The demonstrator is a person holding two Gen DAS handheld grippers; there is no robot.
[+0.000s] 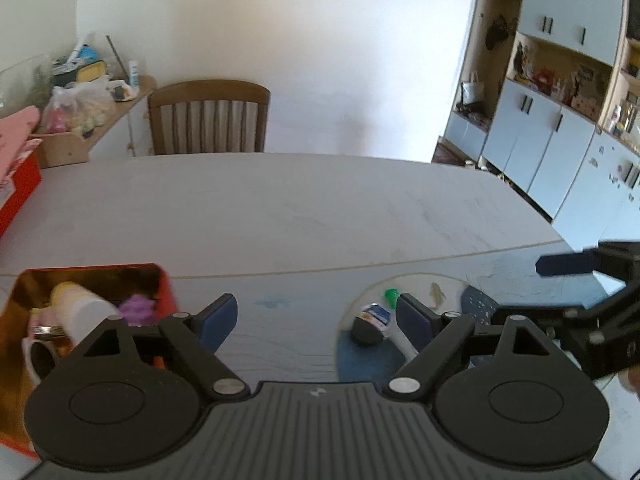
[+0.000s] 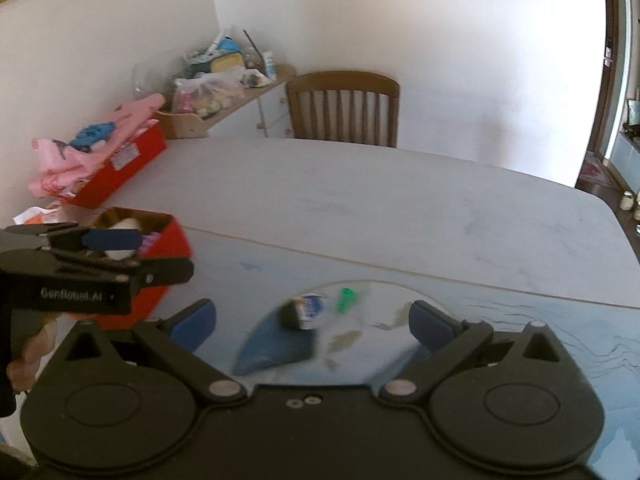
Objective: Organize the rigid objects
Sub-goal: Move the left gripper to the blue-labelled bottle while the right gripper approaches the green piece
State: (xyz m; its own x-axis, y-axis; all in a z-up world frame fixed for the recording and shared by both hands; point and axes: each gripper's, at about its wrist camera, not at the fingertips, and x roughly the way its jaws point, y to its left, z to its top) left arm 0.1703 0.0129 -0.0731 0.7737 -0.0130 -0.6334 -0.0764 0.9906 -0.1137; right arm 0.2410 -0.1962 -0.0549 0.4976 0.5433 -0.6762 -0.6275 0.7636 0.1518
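While both grippers hang over the table [image 2: 360, 200], neither one has anything in it. The left gripper [image 1: 316, 316] has its blue fingers [image 1: 218, 318] spread wide with only bare table between them, and the right gripper [image 2: 312, 320] has its fingers spread just as wide. Low in the middle of the right wrist picture, between those fingers but farther off, a small dark round thing with a white and blue label [image 2: 302, 312] lies on a round plate [image 2: 400, 296], and a little green piece [image 2: 345, 299] sits just beside it. In the lower left of the left wrist picture is the red box [image 1: 166, 288], which already has a white bottle [image 1: 86, 312], a mug [image 1: 40, 356] and something purple [image 1: 138, 308] inside. The next job is probably to pick up a thing from the plate and put it in the box. To do it well, the right gripper should come down slowly, straight over the dark round thing, and close on its middle so it cannot roll away. The left gripper should stay out of the way, since the two are close together.
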